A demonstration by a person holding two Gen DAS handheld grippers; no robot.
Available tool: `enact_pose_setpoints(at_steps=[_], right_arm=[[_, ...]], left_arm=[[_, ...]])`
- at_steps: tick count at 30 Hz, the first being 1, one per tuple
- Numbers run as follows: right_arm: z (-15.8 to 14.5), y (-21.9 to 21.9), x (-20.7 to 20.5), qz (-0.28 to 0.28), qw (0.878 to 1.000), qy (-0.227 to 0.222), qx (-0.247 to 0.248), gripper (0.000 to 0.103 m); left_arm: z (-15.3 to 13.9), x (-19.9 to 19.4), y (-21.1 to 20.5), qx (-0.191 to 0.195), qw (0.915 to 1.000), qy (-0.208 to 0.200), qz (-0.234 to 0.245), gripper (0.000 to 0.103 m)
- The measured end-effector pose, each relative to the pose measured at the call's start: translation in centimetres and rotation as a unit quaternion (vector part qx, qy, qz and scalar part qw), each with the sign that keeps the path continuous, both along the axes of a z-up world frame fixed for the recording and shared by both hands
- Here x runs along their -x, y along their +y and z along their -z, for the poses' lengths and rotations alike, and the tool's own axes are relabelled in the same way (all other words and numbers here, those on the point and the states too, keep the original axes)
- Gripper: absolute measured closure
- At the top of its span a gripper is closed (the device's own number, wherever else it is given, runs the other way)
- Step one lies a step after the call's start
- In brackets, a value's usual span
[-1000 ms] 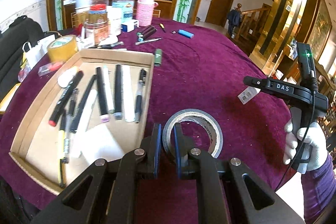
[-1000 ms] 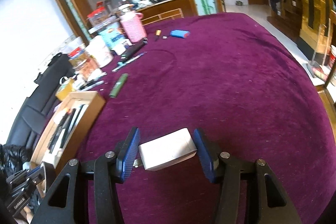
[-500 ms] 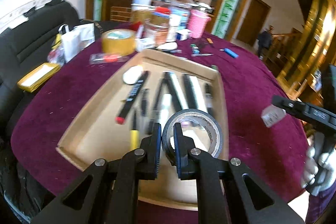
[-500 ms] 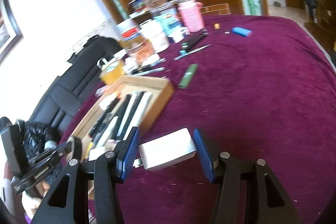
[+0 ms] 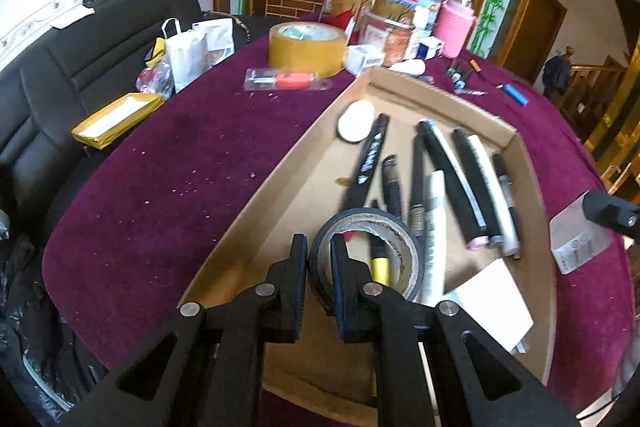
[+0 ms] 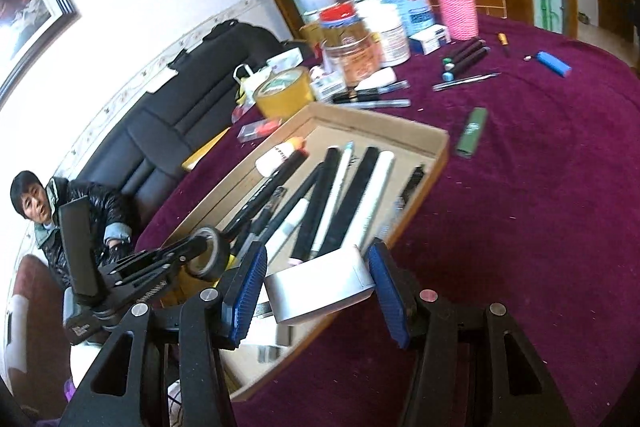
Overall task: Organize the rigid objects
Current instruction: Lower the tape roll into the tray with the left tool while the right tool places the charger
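Left gripper point(image 5: 319, 259) tipped down over the box point(image 5: 532, 195), pinching the tape point(image 5: 404, 239) wall, right gripper point(image 6: 316, 279) squeezing a white block point(image 6: 320, 287) above the box's near edge, bare cloth point(image 6: 540, 227) to the right.

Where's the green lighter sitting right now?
In the right wrist view, the green lighter lies on the purple tablecloth just right of the cardboard tray, off its far right corner and apart from it.

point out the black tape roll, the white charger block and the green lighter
black tape roll point(image 5: 404, 247), left wrist view, on the far-right part of its ring.
white charger block point(image 6: 320, 287), right wrist view, on the middle of its front face.
green lighter point(image 6: 473, 131), right wrist view, on the middle of its body.
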State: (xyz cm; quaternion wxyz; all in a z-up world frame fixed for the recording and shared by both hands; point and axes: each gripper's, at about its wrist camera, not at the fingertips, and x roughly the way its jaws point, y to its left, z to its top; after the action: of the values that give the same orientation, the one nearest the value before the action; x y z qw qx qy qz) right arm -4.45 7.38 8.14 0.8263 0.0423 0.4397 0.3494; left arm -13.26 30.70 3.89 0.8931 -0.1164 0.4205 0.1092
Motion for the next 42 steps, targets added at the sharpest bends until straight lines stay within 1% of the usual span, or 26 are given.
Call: enact_pose_setpoints(at_steps=[2,4,6,8,15,20,23,29,33,37,38,39,41,42], right_arm=[[0.3,1.0,-0.3,-0.008,1.0,0.009,0.001,0.045],[0.5,1.8,-0.9,-0.014,1.0,0.017,0.002,0.045],[0.7,2.8,-1.5,-0.019,1.0,0.021,0.007,0.045],[0.7,3.8,-2.0,-0.024,0.999,0.024,0.011,0.045],[1.6,7.9,-5.4,-0.032,0.998,0.052,0.025,0.045],[2.2,10.7,-8.6,-0.025,0.997,0.059,0.048,0.045],[2.3,12.3,-10.5,-0.022,0.996,0.067,0.058,0.045],[2.7,14.7,-12.7,-0.015,0.994,0.059,0.088,0.045],[3.6,15.9,-14.0,-0.005,0.992,0.057,0.113,0.045],[4.6,16.5,-15.1,0.006,0.99,0.063,0.122,0.045],[4.6,16.7,-15.2,0.009,0.99,0.064,0.123,0.045],[4.7,16.7,-15.4,0.014,0.99,0.064,0.123,0.044],[4.8,16.4,-15.7,0.028,0.991,0.071,0.11,0.033],[4.9,16.1,-15.8,0.033,0.991,0.08,0.098,0.026]], left_arm=[[0.2,-0.1,0.0,-0.018,0.9998,0.001,-0.005,0.091],[0.2,-0.2,-0.1,-0.028,0.9996,0.0,-0.006,0.088],[0.1,-0.1,0.0,-0.025,0.9997,-0.006,-0.004,0.075],[-0.2,0.1,0.0,-0.026,0.9996,-0.013,-0.005,0.069],[-1.5,1.0,-0.5,-0.024,0.9989,-0.041,0.004,0.061],[-2.1,1.2,-0.8,-0.018,0.9982,-0.054,0.016,0.061],[-2.0,1.2,-0.6,-0.015,0.9982,-0.056,0.014,0.061],[-1.7,1.1,0.2,-0.005,0.9985,-0.055,0.006,0.061],[-1.5,1.0,0.4,0.0,0.9985,-0.054,0.006,0.061],[-1.3,0.8,0.4,0.004,0.9986,-0.053,0.009,0.061],[-1.3,0.8,0.4,0.005,0.9985,-0.053,0.01,0.059],[-1.3,0.8,0.5,0.005,0.9985,-0.053,0.01,0.054],[-1.3,0.7,0.4,0.005,0.9986,-0.052,0.011,0.049],[-1.2,0.6,0.3,0.005,0.9987,-0.05,0.013,0.048]])
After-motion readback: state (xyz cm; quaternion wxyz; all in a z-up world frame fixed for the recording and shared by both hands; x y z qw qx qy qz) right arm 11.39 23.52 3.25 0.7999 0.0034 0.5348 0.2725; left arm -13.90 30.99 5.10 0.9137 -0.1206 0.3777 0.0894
